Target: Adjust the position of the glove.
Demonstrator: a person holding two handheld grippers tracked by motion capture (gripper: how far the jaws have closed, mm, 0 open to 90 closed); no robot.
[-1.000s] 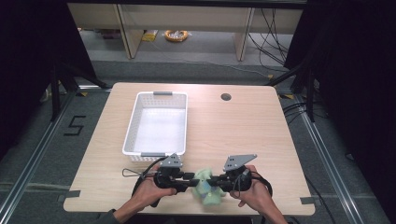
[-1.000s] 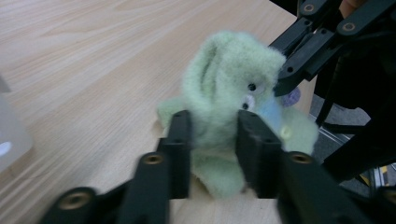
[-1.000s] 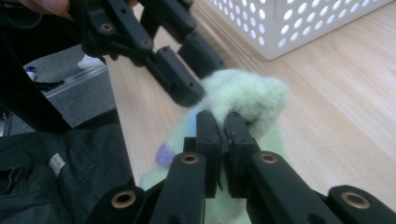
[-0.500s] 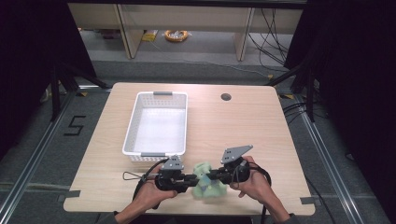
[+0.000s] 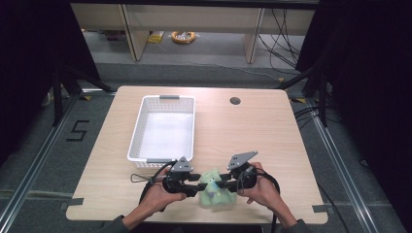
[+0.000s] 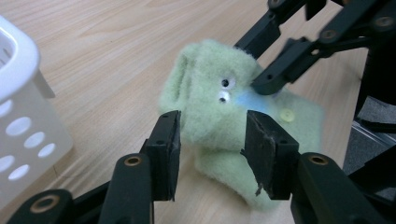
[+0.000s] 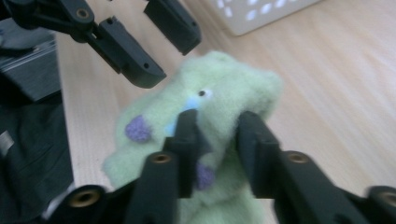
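Sock fold, right grip on.
We see the right gripper [image 7: 212, 133] now pinching the green sock [image 5: 215, 188]; left gripper [image 6: 212, 140] gapes, holding nothing.

Even overhead light falls on the table [image 5: 252, 131] at frame centre; both side margins are dark. Glare whitens the basket [image 5: 165, 127] floor. In the gripper views, the near jaws and the green plush toy [image 7: 219, 93] are softly blurred.
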